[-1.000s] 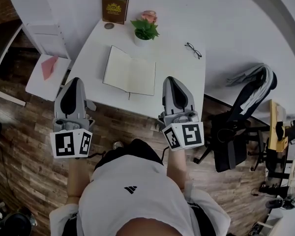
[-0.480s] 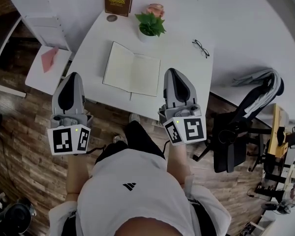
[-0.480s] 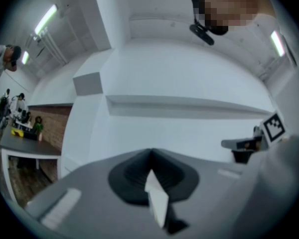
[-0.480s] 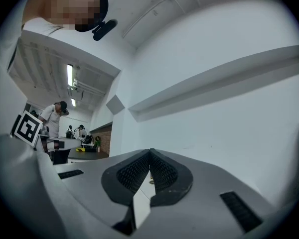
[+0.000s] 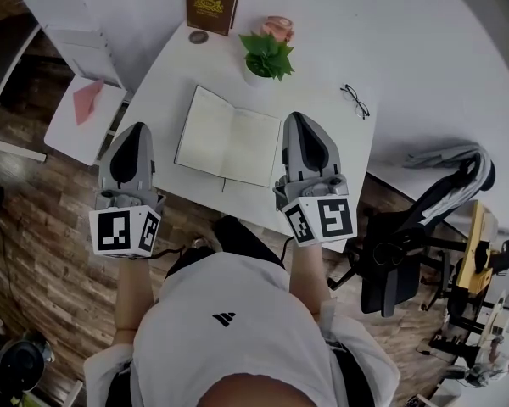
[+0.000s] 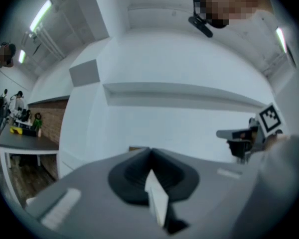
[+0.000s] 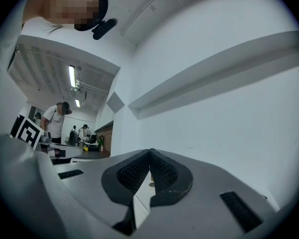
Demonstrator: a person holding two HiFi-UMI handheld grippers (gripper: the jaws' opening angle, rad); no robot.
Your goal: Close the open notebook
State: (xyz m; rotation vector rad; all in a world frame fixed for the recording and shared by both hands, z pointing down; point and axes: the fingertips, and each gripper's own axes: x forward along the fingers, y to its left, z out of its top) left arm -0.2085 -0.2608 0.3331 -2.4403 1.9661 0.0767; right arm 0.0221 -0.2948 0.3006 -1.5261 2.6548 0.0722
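An open notebook (image 5: 227, 147) with blank cream pages lies flat on the white table (image 5: 322, 134), near its front edge. My left gripper (image 5: 138, 128) hovers over the table's left edge, just left of the notebook, shut and holding nothing. My right gripper (image 5: 295, 118) hangs over the table beside the right page's outer edge, also shut and empty. In the left gripper view the left gripper (image 6: 150, 150) points level at a white wall, its jaws meeting at the tip. In the right gripper view the right gripper (image 7: 150, 151) likewise faces the wall with its tips together.
At the table's far side stand a brown book (image 5: 212, 4), a potted plant (image 5: 267, 56), a pink object (image 5: 277, 27) and a small round disc (image 5: 198, 36). Glasses (image 5: 355, 101) lie at the right. A white side stand (image 5: 72, 130) carries a pink sheet (image 5: 86, 100). A chair (image 5: 424, 202) is at the right.
Both grippers have moved forward to either side of the notebook; the right one now reaches over the table. Both stayed shut.
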